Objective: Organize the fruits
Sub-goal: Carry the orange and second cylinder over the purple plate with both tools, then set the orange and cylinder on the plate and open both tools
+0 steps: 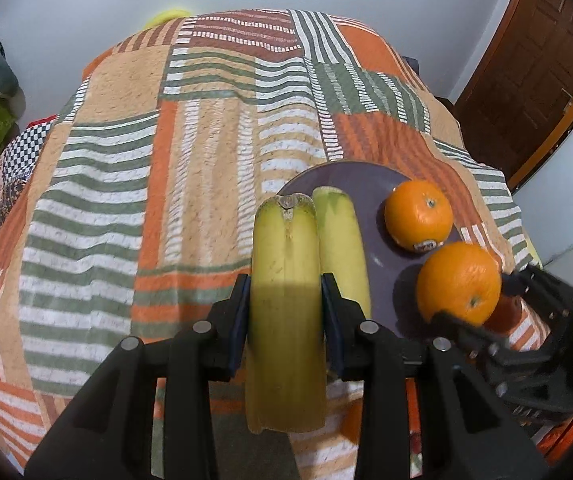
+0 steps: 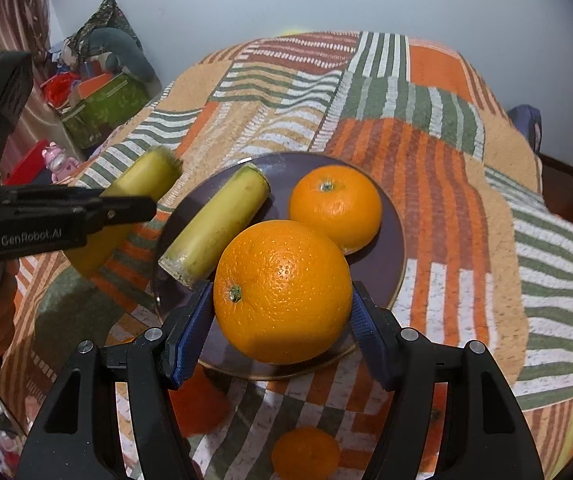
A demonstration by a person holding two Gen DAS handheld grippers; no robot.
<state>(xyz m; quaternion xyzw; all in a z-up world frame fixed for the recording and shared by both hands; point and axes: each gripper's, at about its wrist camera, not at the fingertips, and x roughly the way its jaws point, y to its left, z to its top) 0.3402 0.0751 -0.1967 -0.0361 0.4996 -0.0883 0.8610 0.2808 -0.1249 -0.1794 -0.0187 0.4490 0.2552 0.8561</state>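
My left gripper [image 1: 285, 312] is shut on a yellow banana piece [image 1: 284, 280] and holds it above the cloth beside the left rim of the dark purple plate [image 1: 350, 176]. It also shows in the right wrist view [image 2: 126, 204]. My right gripper [image 2: 282, 304] is shut on a large orange [image 2: 282, 290] held over the plate's near part [image 2: 394, 252]. On the plate lie a second banana piece [image 2: 216, 228] and another orange [image 2: 336, 206]. These also show in the left wrist view: the banana piece [image 1: 342, 240], the lying orange [image 1: 418, 214] and the held orange [image 1: 460, 282].
The plate sits on a table under a striped orange, green and white cloth [image 2: 446, 168]. Two more oranges [image 2: 306, 454] [image 2: 198, 408] lie on the cloth below my right gripper. A green box [image 2: 104, 106] with clutter stands at the far left. A wooden door [image 1: 526, 68] is at the right.
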